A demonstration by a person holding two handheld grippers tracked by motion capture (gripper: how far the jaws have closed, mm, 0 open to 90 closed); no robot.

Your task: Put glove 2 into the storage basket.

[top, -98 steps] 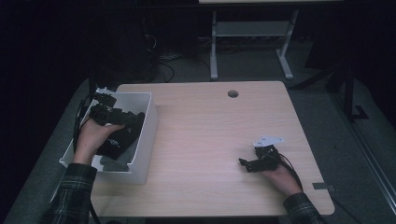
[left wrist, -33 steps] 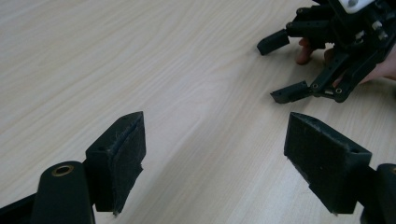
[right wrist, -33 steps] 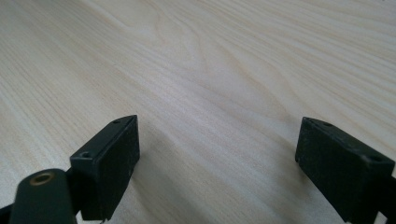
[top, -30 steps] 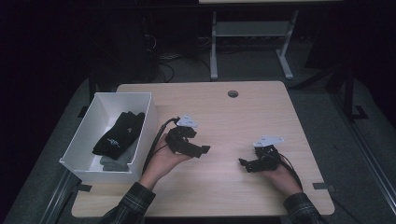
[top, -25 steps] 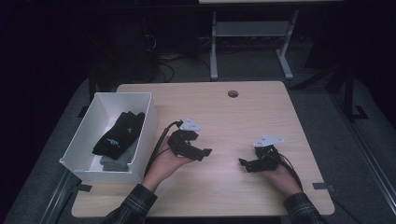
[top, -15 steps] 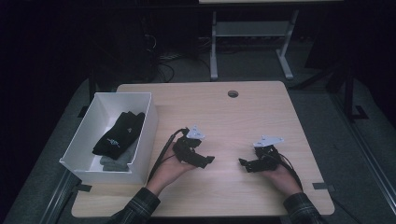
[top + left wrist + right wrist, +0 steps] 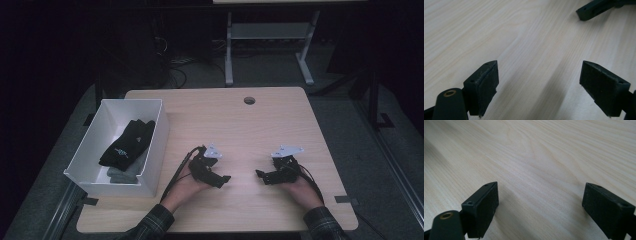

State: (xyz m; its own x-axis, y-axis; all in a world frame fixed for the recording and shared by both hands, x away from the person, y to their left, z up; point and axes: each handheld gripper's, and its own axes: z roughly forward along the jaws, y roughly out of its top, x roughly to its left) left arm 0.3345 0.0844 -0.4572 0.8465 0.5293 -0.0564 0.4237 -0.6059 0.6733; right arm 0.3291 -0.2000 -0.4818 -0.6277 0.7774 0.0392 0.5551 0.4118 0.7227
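My left gripper (image 7: pixel 224 179) lies low over the middle front of the wooden table (image 7: pixel 235 125), pointing right. In the left gripper view its jaws (image 7: pixel 544 82) stand open and have just been opening, with bare wood between them. My right gripper (image 7: pixel 260 175) rests at the front right, pointing left toward it; its jaws (image 7: pixel 546 205) are open over bare wood too. One tip of the right gripper (image 7: pixel 594 10) shows at the top right of the left gripper view. A black folded cloth (image 7: pixel 127 144) lies in a white bin (image 7: pixel 156 145) at the table's left.
A grey cloth (image 7: pixel 120 175) lies under the black one in the bin. A round cable hole (image 7: pixel 249 100) sits near the table's far edge. A white metal stand (image 7: pixel 265 35) rises on the floor behind the table. Cables trail from both grippers toward the person.
The left hand has left the bin, where it was earlier, and come down to the table's middle front, toward the person. The right hand has kept still.
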